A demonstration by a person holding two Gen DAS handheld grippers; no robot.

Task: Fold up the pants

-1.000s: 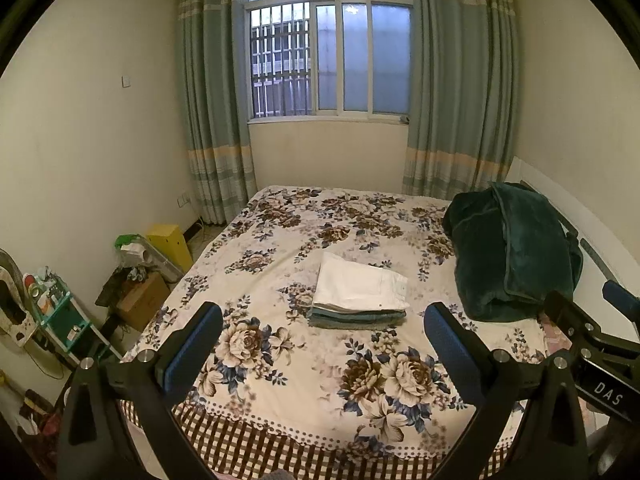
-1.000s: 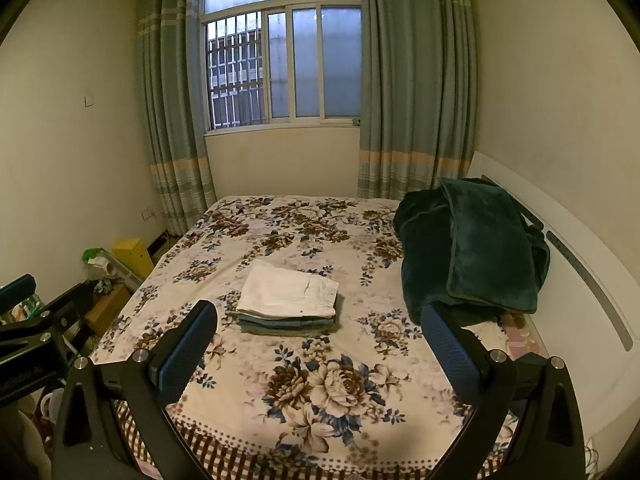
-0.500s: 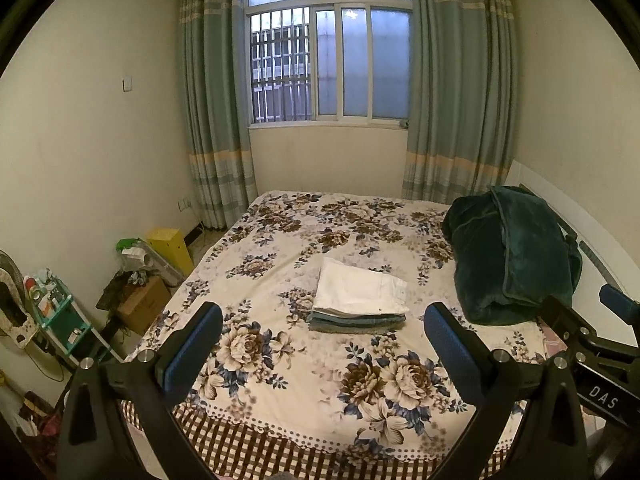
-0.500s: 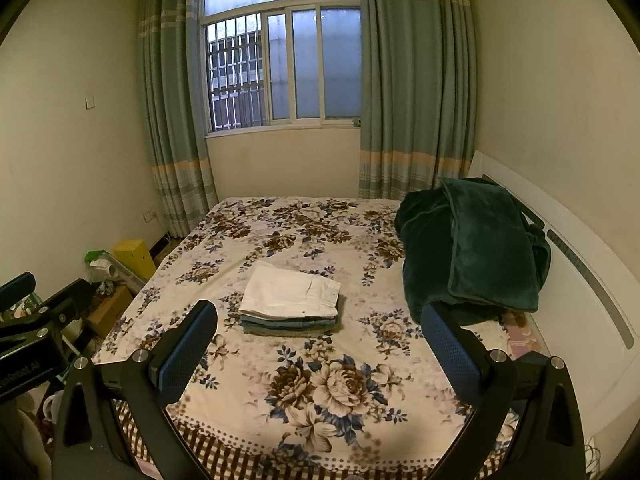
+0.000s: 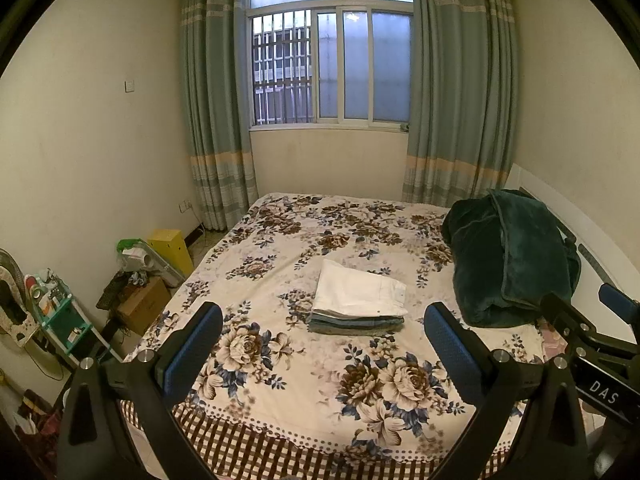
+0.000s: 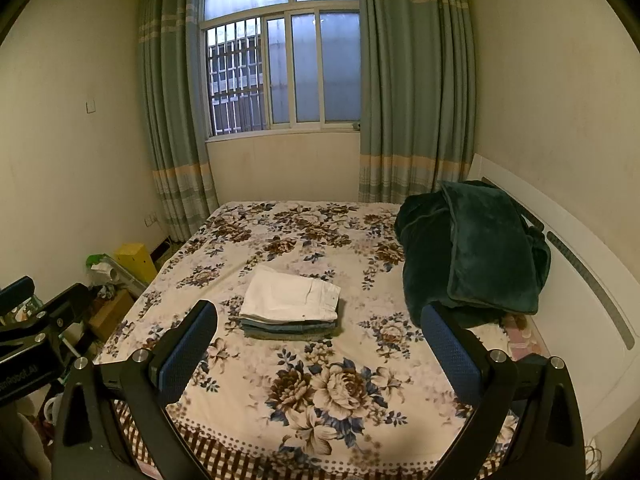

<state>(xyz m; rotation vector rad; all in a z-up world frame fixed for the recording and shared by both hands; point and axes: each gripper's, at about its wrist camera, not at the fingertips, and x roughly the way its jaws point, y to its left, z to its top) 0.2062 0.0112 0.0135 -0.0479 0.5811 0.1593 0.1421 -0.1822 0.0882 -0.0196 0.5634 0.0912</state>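
Observation:
A neat stack of folded pants [image 5: 357, 304], white pair on top and denim pairs below, lies in the middle of the flowered bed [image 5: 280, 380]; it also shows in the right wrist view [image 6: 291, 305]. My left gripper [image 5: 322, 344] is open and empty, held back over the bed's near edge, well short of the stack. My right gripper [image 6: 318, 344] is open and empty too, at the same distance. The right gripper's body [image 5: 592, 340] shows at the right of the left wrist view.
A dark green blanket [image 5: 508, 256] is heaped at the right by the white headboard [image 6: 580, 280]. Boxes, a yellow bin [image 5: 170, 248] and a small shelf [image 5: 60, 316] crowd the floor at the left. Window and curtains are behind the bed.
Both grippers have drawn back and risen slightly from the bed, so the stack looks a little farther and lower. Nothing on the bed moved.

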